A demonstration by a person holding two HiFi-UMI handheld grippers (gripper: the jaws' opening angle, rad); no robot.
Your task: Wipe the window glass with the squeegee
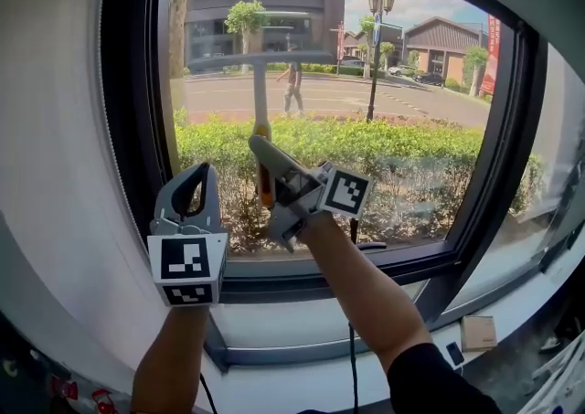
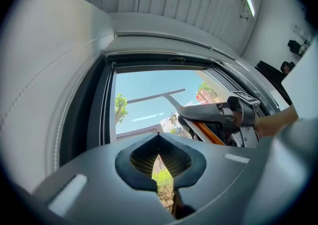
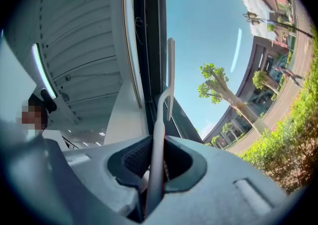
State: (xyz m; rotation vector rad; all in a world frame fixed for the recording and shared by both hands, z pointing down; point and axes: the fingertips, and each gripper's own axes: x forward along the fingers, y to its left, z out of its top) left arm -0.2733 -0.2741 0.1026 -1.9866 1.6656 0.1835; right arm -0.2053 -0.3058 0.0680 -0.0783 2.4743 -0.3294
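Observation:
The squeegee (image 1: 261, 92) is held upright against the window glass (image 1: 402, 138). Its grey blade (image 1: 260, 58) lies level across the upper part of the pane, and its orange grip is lower down. My right gripper (image 1: 259, 149) is shut on the squeegee's handle, just in front of the pane. In the right gripper view the shaft (image 3: 159, 119) runs out from between the jaws of the right gripper (image 3: 155, 149) up to the blade (image 3: 171, 77). My left gripper (image 1: 201, 170) points up beside the left window frame, shut and empty. The left gripper view shows its jaws (image 2: 159, 137) together, with the squeegee (image 2: 158, 95) beyond.
A thick black window frame (image 1: 123, 129) surrounds the pane, with a white wall (image 1: 55, 147) to the left. On the white sill (image 1: 302, 321) lie a small brown box (image 1: 478, 333) and a black cable (image 1: 352, 348). Outside are a hedge, a street and buildings.

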